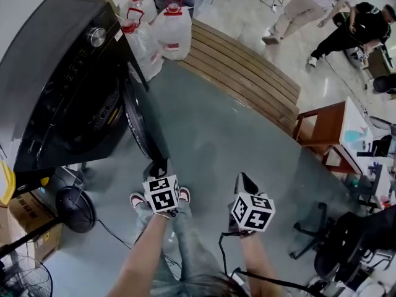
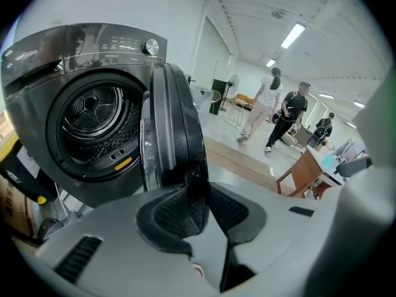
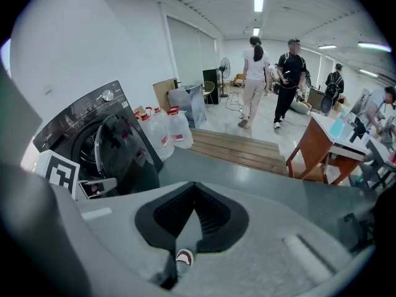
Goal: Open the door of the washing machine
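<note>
Two arms reach down, and each hand holds a gripper with a cube of black and white squares on it. The left gripper (image 1: pixel 158 166) is closed on the edge of the door (image 1: pixel 141 119). In the left gripper view that thin black edge sits between the ribbed black pads (image 2: pixel 176 210). The right gripper (image 1: pixel 243 179) holds nothing. Its tips are pressed together, and it hangs over the floor (image 1: pixel 204 135), apart from the door.

Small pale print runs along the top panel of the washer (image 1: pixel 55 73), beside a shiny round knob (image 1: pixel 96 36). It is too small to read. A little orange sticker (image 2: pixel 124 163) sits under the drum (image 2: pixel 93 110), and the bottles (image 1: pixel 173 30) have red labels. No words can be made out on those either.

The washer stands at the left of the head view, black and glossy. Its round door is swung out from the front, with its edge toward the person. The drum is metal and full of tiny holes.

The big clear bottles with red caps stand behind the washer. Next to them is a long step (image 1: pixel 247 73) made of wood planks, and farther right a wooden desk (image 1: pixel 325 125). A black fan (image 1: pixel 74 208) and a cardboard box (image 1: pixel 25 218) sit low beside the washer. People (image 1: pixel 309 5) are far off. The person's shoes (image 1: pixel 137 198) stand close to the door's edge. The floor is smooth, grey-green and a bit shiny.
</note>
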A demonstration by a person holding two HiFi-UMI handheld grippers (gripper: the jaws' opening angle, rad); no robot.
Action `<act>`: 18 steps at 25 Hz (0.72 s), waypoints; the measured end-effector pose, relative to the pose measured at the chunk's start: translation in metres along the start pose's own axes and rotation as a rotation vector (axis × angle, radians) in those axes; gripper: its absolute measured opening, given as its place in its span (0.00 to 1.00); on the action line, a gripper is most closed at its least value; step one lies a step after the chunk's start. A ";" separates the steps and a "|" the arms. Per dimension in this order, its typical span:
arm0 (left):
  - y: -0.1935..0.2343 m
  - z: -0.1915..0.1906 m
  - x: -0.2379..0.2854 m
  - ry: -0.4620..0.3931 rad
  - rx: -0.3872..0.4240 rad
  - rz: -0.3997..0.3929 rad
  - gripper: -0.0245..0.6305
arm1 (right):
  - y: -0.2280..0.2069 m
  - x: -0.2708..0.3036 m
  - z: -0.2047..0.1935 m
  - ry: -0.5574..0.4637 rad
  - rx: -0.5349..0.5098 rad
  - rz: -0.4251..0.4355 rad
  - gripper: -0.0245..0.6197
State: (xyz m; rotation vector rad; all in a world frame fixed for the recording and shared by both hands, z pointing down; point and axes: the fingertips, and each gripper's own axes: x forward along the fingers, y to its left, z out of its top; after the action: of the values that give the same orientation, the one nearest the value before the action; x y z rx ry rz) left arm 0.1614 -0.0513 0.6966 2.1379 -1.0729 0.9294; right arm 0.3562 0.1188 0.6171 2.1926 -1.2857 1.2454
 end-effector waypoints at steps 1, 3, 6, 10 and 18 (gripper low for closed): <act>-0.003 0.001 0.002 0.000 -0.002 0.001 0.19 | -0.003 0.001 0.000 0.001 0.004 -0.003 0.05; -0.010 0.003 0.005 0.002 -0.006 0.000 0.19 | -0.009 0.002 -0.001 0.003 0.013 -0.008 0.05; -0.022 0.007 0.010 0.009 -0.012 0.000 0.19 | -0.017 0.004 -0.002 0.008 0.026 -0.015 0.05; -0.035 0.011 0.016 0.007 -0.018 -0.001 0.19 | -0.023 0.006 -0.001 0.010 0.039 -0.021 0.05; -0.058 0.021 0.030 -0.003 -0.038 -0.003 0.20 | -0.042 0.009 0.001 0.008 0.066 -0.041 0.05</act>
State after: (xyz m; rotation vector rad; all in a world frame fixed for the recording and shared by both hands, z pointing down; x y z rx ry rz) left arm 0.2300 -0.0494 0.6971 2.1097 -1.0804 0.8984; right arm 0.3939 0.1360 0.6305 2.2453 -1.2062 1.2978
